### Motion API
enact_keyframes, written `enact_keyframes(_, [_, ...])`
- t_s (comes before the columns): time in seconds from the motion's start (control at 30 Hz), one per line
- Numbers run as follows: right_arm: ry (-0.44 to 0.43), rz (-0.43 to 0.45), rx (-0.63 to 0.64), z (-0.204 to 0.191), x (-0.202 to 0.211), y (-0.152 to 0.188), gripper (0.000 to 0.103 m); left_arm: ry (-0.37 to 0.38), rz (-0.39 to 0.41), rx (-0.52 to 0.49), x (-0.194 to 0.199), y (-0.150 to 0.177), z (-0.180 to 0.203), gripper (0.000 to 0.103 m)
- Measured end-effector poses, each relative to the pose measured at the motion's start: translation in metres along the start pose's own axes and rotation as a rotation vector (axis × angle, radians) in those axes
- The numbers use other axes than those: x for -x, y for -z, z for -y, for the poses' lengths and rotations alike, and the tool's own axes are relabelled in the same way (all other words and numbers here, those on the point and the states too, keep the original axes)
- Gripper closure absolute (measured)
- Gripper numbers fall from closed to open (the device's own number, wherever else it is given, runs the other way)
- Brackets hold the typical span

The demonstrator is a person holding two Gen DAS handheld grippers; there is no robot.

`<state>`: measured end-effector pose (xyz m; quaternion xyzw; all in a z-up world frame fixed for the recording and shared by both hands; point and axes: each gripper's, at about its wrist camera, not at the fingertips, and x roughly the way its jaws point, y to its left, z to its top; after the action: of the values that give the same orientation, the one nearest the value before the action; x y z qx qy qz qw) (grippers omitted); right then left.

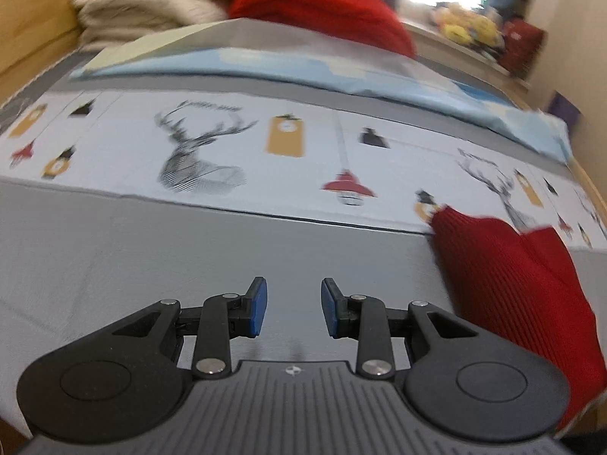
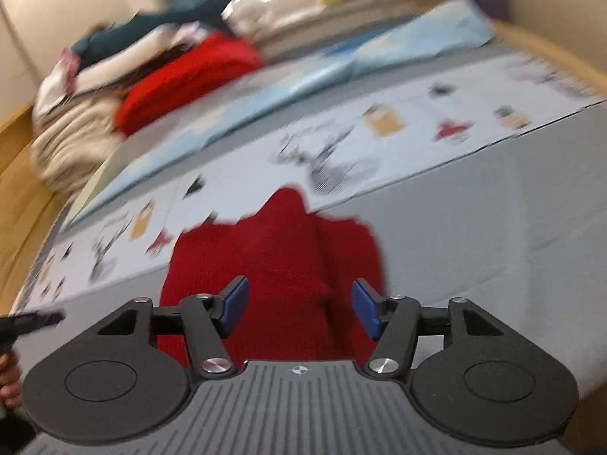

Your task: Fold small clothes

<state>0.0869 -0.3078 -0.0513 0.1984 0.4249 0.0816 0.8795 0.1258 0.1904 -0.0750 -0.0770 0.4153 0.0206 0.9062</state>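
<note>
Red ribbed knit garment (image 2: 273,265) lies on the grey bed sheet (image 1: 151,258) between the parted blue pads of the right hand-held gripper (image 2: 299,311), while the left hand-held gripper (image 1: 294,307) gapes empty beside it.

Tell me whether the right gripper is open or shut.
Open. The right gripper has a wide gap between its blue fingers, with the red knit garment visible between them, ungripped.

Right tool (image 2: 299,309) spread wide, empty, above red knit garment (image 2: 277,261). Garment on grey counter (image 2: 493,204), far edge overlapping reindeer-print cloth (image 2: 409,121). Clothes pile (image 2: 114,87) beyond garment, blurred.
</note>
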Motion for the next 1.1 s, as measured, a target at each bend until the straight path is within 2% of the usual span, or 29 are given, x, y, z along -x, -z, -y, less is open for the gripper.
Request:
enact_keyframes(0.1, [-0.032,-0.061,-0.050,0.019,-0.027,-0.009,0.041,0.042,-0.016,-0.054,0.010,0.009,0.027,0.068])
enact_keyframes(0.23, [-0.069,-0.107,-0.146,0.033,-0.056,-0.002,0.041,0.123,-0.014,-0.051,0.037,0.016,0.071,0.068])
enact_keyframes(0.3, [-0.114,-0.126,-0.202,0.033,-0.064,-0.003,0.041,0.163,-0.015,-0.047,0.043,0.018,0.100,0.067])
enact_keyframes(0.37, [-0.118,-0.137,-0.153,0.024,-0.071,-0.005,0.041,0.197,-0.014,-0.054,0.045,0.019,0.130,0.066])
enact_keyframes(0.4, [-0.105,-0.140,-0.125,0.021,-0.075,-0.006,0.048,0.212,-0.014,-0.058,0.044,0.021,0.144,0.066])
enact_keyframes(0.43, [-0.088,-0.144,-0.108,0.020,-0.077,-0.006,0.068,0.227,-0.017,-0.064,0.042,0.022,0.159,0.066])
enact_keyframes(0.47, [-0.079,-0.136,-0.110,0.021,-0.077,-0.007,0.076,0.240,-0.025,-0.071,0.040,0.025,0.173,0.066])
enact_keyframes(0.5, [-0.103,-0.114,-0.128,0.025,-0.073,-0.009,0.093,0.249,-0.037,-0.079,0.036,0.027,0.185,0.066])
enact_keyframes(0.53, [-0.133,-0.075,-0.149,0.029,-0.065,-0.013,0.103,0.258,-0.049,-0.088,0.033,0.029,0.198,0.066])
enact_keyframes(0.63, [-0.138,0.182,-0.119,0.037,-0.016,-0.031,0.103,0.296,-0.069,-0.104,0.027,0.035,0.225,0.066])
enact_keyframes(0.67, [-0.127,0.227,-0.121,0.043,-0.006,-0.035,0.103,0.306,-0.075,-0.116,0.024,0.037,0.233,0.066])
enact_keyframes(0.73, [-0.075,0.170,-0.175,0.061,-0.013,-0.034,0.102,0.300,-0.086,-0.140,0.017,0.041,0.244,0.066])
enact_keyframes(0.8, [-0.108,0.038,-0.267,0.075,-0.033,-0.024,0.097,0.294,-0.095,-0.132,0.010,0.044,0.246,0.066])
enact_keyframes(0.87, [-0.187,-0.055,-0.287,0.072,-0.048,-0.016,0.072,0.295,-0.109,-0.108,0.007,0.048,0.243,0.066])
enact_keyframes(0.9, [-0.190,-0.066,-0.244,0.064,-0.052,-0.013,0.047,0.289,-0.116,-0.103,0.005,0.051,0.242,0.066])
enact_keyframes(0.93, [-0.172,-0.066,-0.193,0.055,-0.055,-0.011,0.036,0.282,-0.120,-0.104,0.005,0.053,0.241,0.066])
enact_keyframes(1.0, [-0.138,-0.107,-0.116,0.040,-0.065,-0.008,0.036,0.265,-0.127,-0.105,0.004,0.059,0.236,0.066])
enact_keyframes(1.07, [-0.156,-0.156,-0.145,0.036,-0.078,-0.006,0.038,0.256,-0.133,-0.097,0.007,0.065,0.229,0.066])
enact_keyframes(1.1, [-0.164,-0.180,-0.169,0.035,-0.085,-0.005,0.044,0.254,-0.131,-0.093,0.010,0.067,0.226,0.066])
